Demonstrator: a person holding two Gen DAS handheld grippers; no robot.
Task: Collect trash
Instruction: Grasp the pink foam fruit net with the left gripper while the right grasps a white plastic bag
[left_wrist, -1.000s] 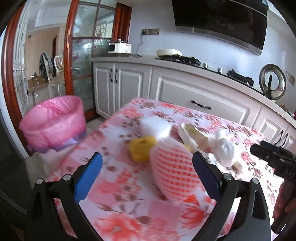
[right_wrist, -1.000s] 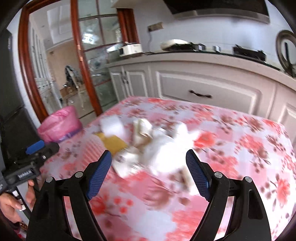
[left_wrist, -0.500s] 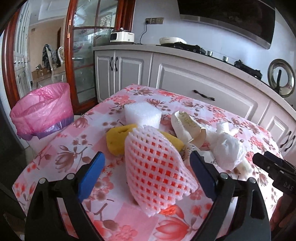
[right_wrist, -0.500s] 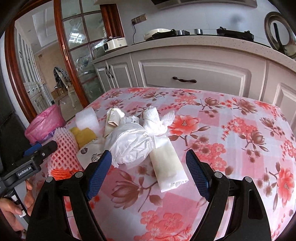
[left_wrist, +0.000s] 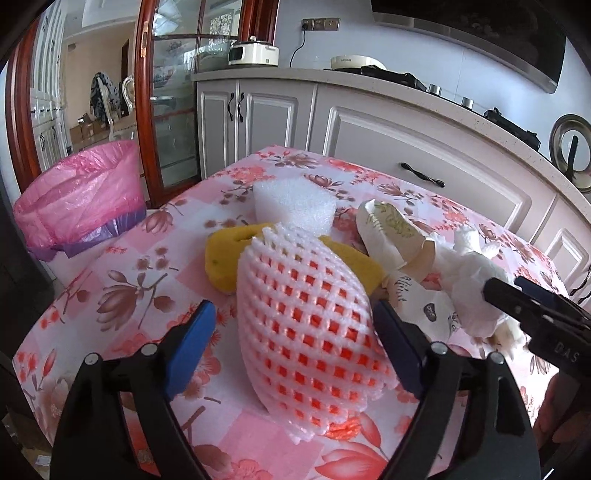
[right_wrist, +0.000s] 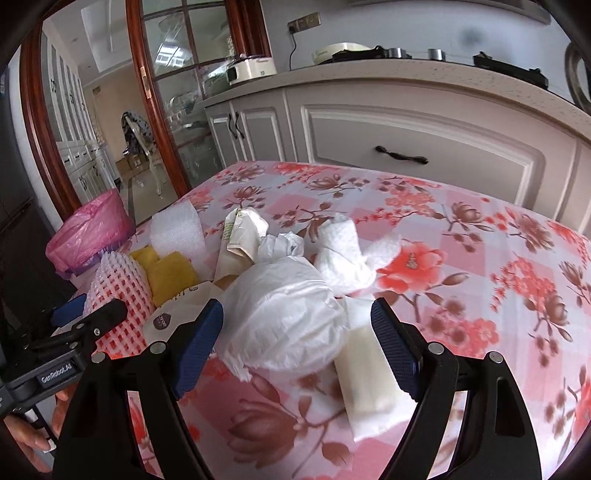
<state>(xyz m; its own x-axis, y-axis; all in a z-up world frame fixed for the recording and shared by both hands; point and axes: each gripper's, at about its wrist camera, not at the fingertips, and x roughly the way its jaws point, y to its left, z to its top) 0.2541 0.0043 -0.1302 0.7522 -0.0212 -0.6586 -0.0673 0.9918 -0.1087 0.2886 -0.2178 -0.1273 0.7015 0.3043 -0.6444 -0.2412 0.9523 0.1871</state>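
Kitchen cabinets (left_wrist: 424, 147) back a floral tablecloth (right_wrist: 461, 258); pink-lined bin (left_wrist: 81, 199) stands off its far-left corner. Trash heaped mid-cloth: red foam-net sleeve (left_wrist: 306, 325), tied white bag (right_wrist: 284, 317), white foam block (left_wrist: 295, 203), yellow sponge (left_wrist: 225, 258), crumpled tissue (right_wrist: 343, 254). Left gripper (left_wrist: 295, 347) straddles the net sleeve, jaws just been closing, right pad at its edge, left pad clear. Right gripper (right_wrist: 295, 339) spread around the bag, not pinching.

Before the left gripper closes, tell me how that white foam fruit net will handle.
The foam fruit net looks like open mesh, so it will probably squash between the left gripper fingers rather than resist. It seems very light. Its webbing should keep it from slipping, and lying flat, it is unlikely to roll.
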